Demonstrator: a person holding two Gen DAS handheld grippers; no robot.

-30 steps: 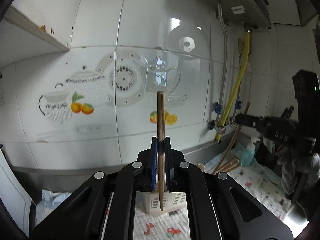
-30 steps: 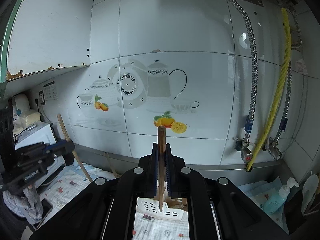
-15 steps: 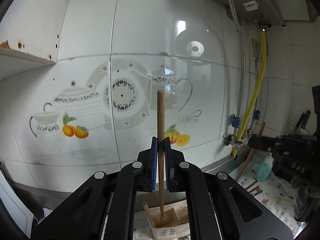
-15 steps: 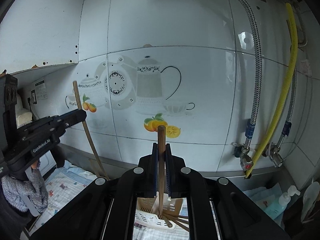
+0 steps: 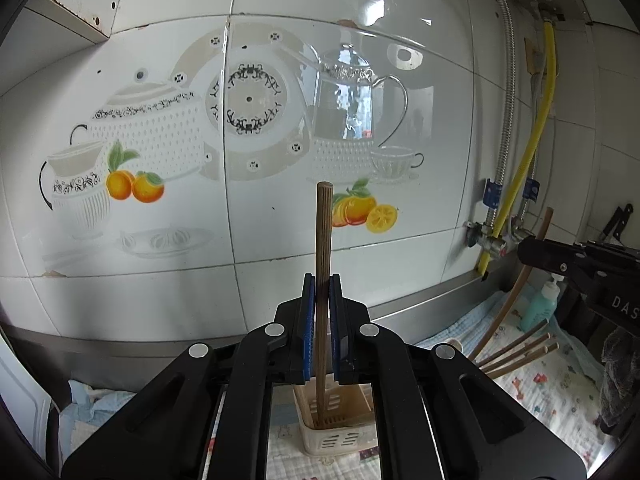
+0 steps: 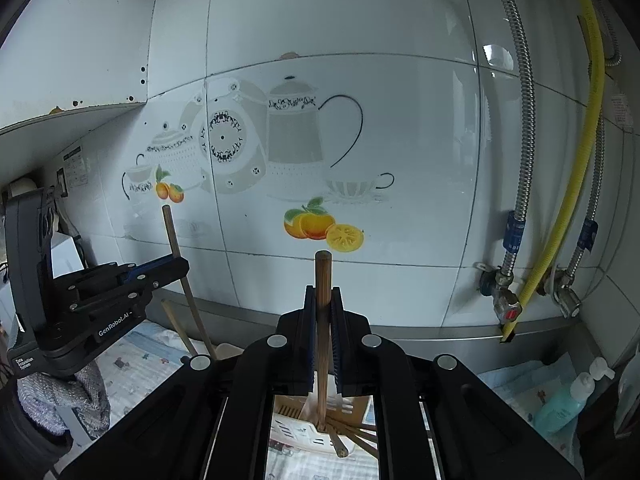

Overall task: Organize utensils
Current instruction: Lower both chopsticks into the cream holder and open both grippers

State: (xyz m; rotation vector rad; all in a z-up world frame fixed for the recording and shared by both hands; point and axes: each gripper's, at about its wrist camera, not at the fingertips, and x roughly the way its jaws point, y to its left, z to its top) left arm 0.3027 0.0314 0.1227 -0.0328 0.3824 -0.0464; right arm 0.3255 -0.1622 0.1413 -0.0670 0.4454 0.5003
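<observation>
My left gripper (image 5: 321, 286) is shut on a brown wooden chopstick (image 5: 322, 240) held upright; its lower tip reaches into a cream slotted utensil basket (image 5: 338, 436) below. My right gripper (image 6: 322, 298) is shut on another upright wooden chopstick (image 6: 322, 280), its tip down in the white basket (image 6: 298, 432) among several chopsticks (image 6: 352, 434). The left gripper also shows at the left of the right wrist view (image 6: 176, 266), holding its chopstick (image 6: 170, 228). The right gripper shows at the right edge of the left wrist view (image 5: 524, 250).
Several chopsticks (image 5: 516, 354) lie on a patterned cloth (image 5: 552, 384). A teal soap bottle (image 5: 540, 300) stands at the right, also in the right wrist view (image 6: 568, 396). A tiled wall (image 5: 280, 120) stands close behind, with a yellow hose (image 6: 576, 184) and pipes at the right.
Both grippers have moved closer to the wall and lower over the basket. The chopstick tips now reach into the basket. The two grippers have come nearer to each other.
</observation>
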